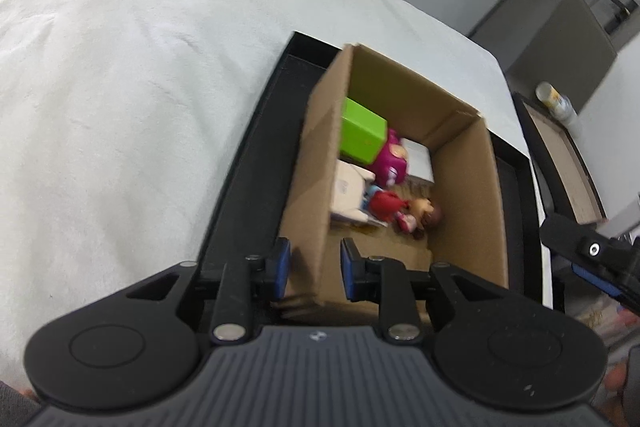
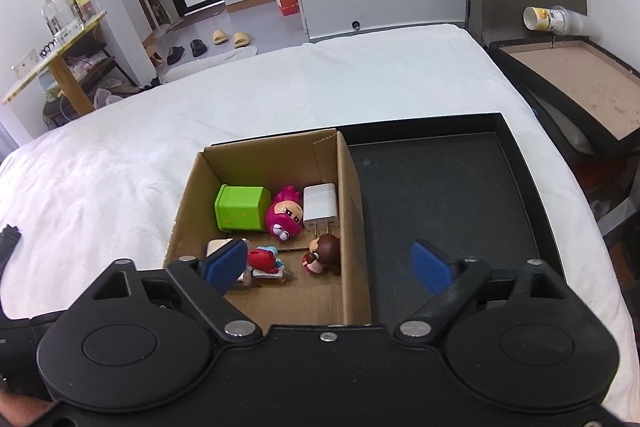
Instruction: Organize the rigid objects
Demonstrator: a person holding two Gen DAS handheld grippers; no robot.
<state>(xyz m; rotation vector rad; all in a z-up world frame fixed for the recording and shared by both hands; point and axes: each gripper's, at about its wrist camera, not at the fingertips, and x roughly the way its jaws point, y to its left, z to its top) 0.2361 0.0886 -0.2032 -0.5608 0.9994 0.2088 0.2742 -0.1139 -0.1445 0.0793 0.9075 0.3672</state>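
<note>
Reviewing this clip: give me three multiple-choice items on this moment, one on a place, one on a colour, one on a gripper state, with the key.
1. The cardboard box stands:
A in the black tray
B on the floor
C on the wooden table

2. The block beside the pink figure is:
A blue
B green
C yellow

3. The right gripper is:
A shut on the charger
B shut on the box wall
C open, holding nothing

Key: 1 A, tray rim runs round the box. 2 B, bright green sides. 3 C, blue pads spread wide.
</note>
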